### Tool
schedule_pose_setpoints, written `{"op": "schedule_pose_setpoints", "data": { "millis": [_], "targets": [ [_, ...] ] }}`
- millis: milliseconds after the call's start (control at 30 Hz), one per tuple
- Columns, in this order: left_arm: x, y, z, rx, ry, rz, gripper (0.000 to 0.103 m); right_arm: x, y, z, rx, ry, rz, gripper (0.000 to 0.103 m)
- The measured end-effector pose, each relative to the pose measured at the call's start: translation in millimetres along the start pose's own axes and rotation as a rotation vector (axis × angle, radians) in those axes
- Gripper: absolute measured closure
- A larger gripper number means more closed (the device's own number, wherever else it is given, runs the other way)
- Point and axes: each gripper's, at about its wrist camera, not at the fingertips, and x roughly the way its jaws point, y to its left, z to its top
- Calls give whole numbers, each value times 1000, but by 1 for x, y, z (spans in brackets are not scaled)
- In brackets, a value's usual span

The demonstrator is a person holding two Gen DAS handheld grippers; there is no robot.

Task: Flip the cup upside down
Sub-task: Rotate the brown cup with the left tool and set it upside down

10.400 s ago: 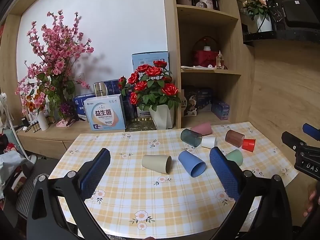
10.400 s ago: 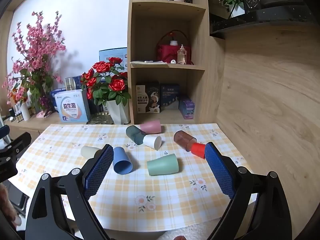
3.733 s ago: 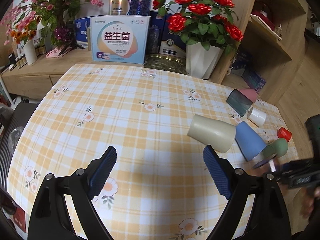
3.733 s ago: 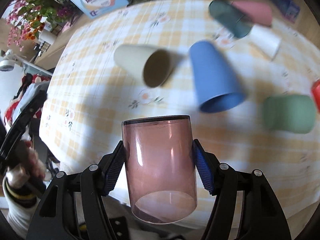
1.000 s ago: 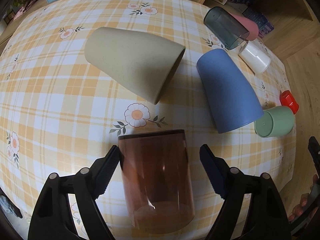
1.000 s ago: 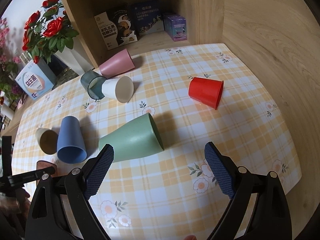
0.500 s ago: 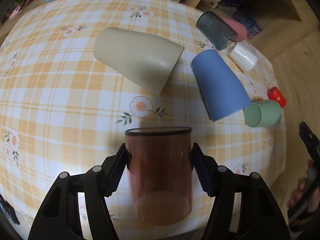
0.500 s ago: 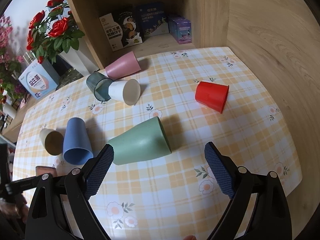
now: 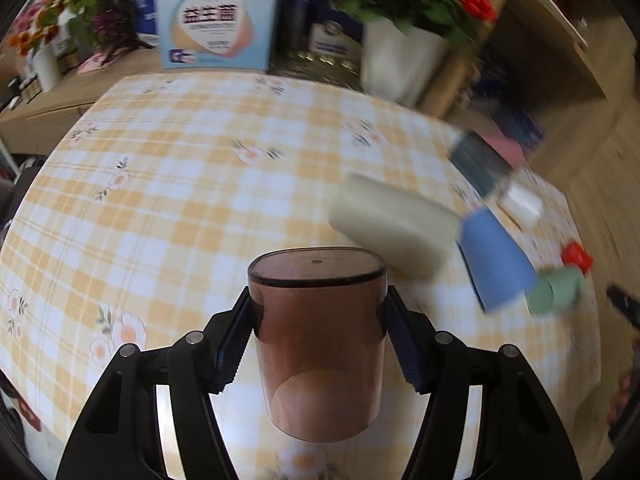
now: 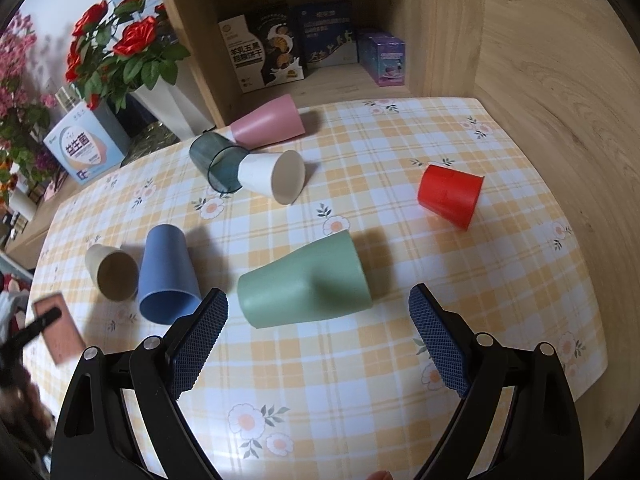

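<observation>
My left gripper (image 9: 318, 336) is shut on a clear brown cup (image 9: 318, 344), held above the near edge of the checked table (image 9: 168, 184) with its closed base toward the camera's far side. The same cup shows small at the left edge of the right wrist view (image 10: 58, 328). My right gripper (image 10: 318, 332) is open and empty, hovering just in front of a green cup (image 10: 304, 286) that lies on its side.
Other cups lie on their sides: beige (image 10: 110, 272), blue (image 10: 168, 276), dark teal (image 10: 216, 168), white (image 10: 274, 176), pink (image 10: 266, 122), red (image 10: 450, 196). A rose vase (image 10: 168, 104), boxes and a wooden shelf stand behind the table. A wood wall is at the right.
My left gripper has lifted and tilted up with the brown cup, so more of the far table shows. My right gripper has moved slightly closer to the green cup.
</observation>
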Motion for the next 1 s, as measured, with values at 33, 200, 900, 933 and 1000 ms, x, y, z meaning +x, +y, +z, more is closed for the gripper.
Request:
{"op": "schedule_pose_setpoints", "data": {
  "millis": [33, 200, 900, 933, 1000],
  "targets": [
    [6, 3, 6, -16, -13, 9, 41, 0, 2, -1, -4, 2, 0, 14],
    [21, 8, 22, -34, -57, 8, 41, -3, 3, -2, -19, 7, -9, 14],
    [10, 6, 1, -2, -95, 30, 41, -1, -1, 0, 5, 19, -14, 14],
    [9, 6, -1, 1, -87, 32, 41, -1, -1, 0, 7, 21, -14, 14],
    [7, 5, -5, 7, -72, 34, 41, 0, -1, 0, 10, 24, -11, 14]
  ]
}}
